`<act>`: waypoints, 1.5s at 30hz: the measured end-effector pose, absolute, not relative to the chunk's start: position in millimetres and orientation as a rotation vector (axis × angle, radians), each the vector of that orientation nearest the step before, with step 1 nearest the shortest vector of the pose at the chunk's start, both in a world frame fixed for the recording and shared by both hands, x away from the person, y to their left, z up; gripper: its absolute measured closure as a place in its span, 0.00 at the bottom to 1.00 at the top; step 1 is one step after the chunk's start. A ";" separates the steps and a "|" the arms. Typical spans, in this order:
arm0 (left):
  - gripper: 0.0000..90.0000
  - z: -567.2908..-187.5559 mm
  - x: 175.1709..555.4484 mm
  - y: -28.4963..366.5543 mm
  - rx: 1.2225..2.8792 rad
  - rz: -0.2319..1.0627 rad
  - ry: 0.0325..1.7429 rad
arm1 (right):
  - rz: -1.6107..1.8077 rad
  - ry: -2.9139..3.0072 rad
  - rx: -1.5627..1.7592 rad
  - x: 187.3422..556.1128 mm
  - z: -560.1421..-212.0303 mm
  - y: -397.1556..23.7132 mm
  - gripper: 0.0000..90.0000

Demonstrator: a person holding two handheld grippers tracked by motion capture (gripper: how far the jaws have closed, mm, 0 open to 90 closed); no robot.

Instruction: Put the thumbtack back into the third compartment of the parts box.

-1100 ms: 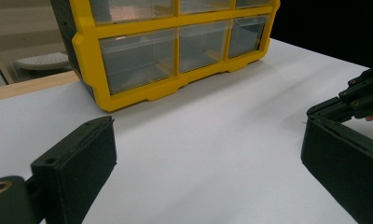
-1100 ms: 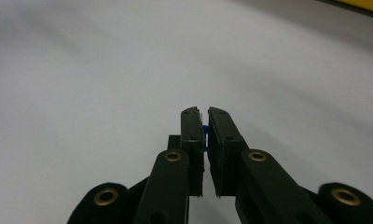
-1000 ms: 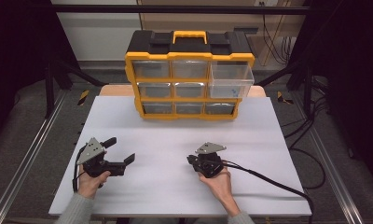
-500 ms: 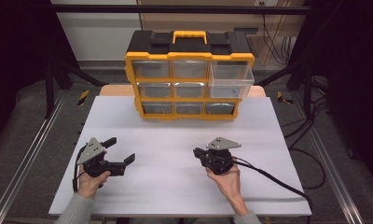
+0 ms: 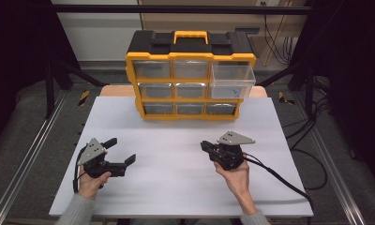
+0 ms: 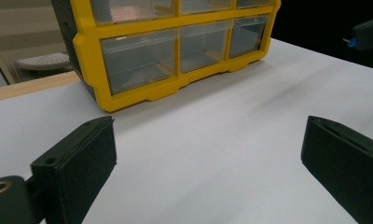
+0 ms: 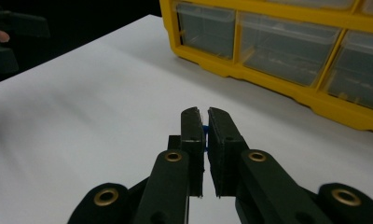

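A yellow and black drawer organizer (image 5: 190, 77) with clear drawers stands at the back of the white table (image 5: 176, 187). Its top right drawer (image 5: 232, 79) is pulled out. My right gripper (image 5: 205, 146) hovers above the table's right half, pointing left, jaws shut on a small blue piece (image 7: 204, 135) that peeks out between the pads. The right gripper (image 7: 203, 116) has the organizer's lower drawers (image 7: 278, 44) ahead of it. My left gripper (image 5: 121, 151) rests low at the front left, open and holding nothing. Between the left gripper's (image 6: 208, 140) wide jaws lies bare table.
Metal rails (image 5: 26, 154) run along both sides of the table, and dark frame posts (image 5: 49, 79) stand at the back corners. A cable (image 5: 279, 180) trails from the right gripper across the table's right front. Cables hang at the back right (image 5: 279, 33).
My right gripper has risen and shifted to the right, still shut on the blue piece. The left gripper has stayed where it was.
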State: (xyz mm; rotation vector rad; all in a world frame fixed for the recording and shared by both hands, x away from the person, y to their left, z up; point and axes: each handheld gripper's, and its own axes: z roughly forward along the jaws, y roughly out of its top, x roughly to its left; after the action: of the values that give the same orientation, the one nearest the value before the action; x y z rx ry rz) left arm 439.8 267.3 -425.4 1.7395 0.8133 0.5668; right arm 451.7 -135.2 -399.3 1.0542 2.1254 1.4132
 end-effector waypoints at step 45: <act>0.03 -425.8 440.1 267.3 1.741 0.567 0.815 | 1.471 1.950 1.033 459.8 -301.7 -179.9 0.95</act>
State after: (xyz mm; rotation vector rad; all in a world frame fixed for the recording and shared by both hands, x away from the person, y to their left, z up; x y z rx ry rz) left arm 440.1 267.3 -425.8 1.7407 0.8152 0.5669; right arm 459.8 -179.9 -301.7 1.0328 1.9496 1.4708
